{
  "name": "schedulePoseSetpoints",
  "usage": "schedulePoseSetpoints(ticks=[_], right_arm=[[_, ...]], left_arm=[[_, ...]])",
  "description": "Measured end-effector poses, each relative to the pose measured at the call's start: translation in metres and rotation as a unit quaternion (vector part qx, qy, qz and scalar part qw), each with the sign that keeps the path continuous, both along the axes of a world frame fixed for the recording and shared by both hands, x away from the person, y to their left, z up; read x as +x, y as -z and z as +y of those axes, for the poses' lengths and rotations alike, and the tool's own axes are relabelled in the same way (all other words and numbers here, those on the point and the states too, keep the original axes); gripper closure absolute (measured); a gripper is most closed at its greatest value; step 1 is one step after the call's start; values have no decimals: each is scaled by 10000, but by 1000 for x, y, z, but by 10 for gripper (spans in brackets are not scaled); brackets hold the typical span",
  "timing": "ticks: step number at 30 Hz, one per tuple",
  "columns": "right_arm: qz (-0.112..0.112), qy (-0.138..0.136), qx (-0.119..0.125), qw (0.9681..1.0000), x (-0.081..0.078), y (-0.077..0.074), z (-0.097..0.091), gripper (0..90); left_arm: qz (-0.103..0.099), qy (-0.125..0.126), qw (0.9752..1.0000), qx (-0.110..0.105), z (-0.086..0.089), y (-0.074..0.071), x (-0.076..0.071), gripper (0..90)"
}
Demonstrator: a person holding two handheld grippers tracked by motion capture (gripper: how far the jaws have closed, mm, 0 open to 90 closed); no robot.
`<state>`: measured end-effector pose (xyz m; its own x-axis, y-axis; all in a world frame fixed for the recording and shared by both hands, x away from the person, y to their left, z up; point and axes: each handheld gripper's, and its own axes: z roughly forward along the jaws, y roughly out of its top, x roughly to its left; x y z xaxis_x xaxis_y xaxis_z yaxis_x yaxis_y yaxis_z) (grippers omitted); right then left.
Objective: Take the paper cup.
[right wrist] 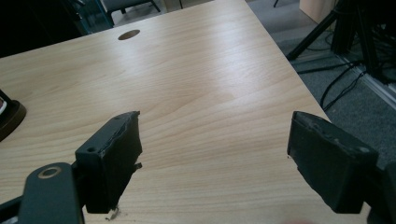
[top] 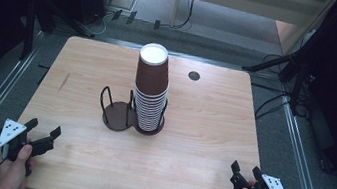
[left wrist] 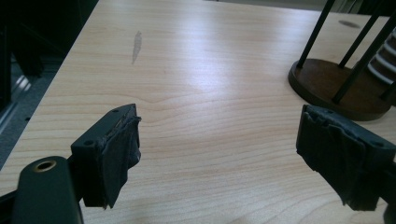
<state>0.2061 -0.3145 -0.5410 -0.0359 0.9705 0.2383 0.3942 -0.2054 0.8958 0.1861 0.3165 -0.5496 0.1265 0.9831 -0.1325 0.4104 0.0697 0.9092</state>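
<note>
Both the left gripper (top: 43, 139) and right gripper (top: 244, 175) are resting spread and empty at the table's (top: 201, 130) near edge, leaving clear reach to the tall stack of brown paper cups (top: 150, 92) standing in the dark wire-post holder (top: 125, 113).

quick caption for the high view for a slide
Stack of brown paper cups in a two-ring holder at table centre, both open claws waiting near the front edge.

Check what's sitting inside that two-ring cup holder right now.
The cup holder's right ring holds a tall stack of upside-down brown paper cups. Its left ring holds nothing; the round base shows bare. The stack covers the right base, so anything under it is hidden.
</note>
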Motion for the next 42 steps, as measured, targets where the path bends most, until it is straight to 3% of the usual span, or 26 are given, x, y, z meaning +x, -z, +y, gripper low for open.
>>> schedulePoseSetpoints(ticks=[6, 14, 18, 25, 37, 42], right_arm=[[-7, 46, -237, 9997, 0, -1, 6, 173], [-64, -11, -164, 9998, 2, -10, 15, 171], [-126, -142, -280, 9994, 4, -16, 26, 153], [-518, -263, -674, 9960, 4, -34, 49, 143], [-545, -625, -672, 9943, 11, -51, 83, 140], [-687, -687, -582, 9936, 15, -59, 93, 141]], left_arm=[[31, -42, 10000, 24, -1, 1, 2, 139], [63, -59, 10000, 9, -2, 2, 2, 141], [62, -70, 9999, -38, -1, 2, 1, 141], [87, -33, 9999, -37, -2, 2, 2, 141], [170, -36, 9998, 24, -3, 2, 3, 141], [191, -56, 9998, -16, -2, 2, 4, 143]])
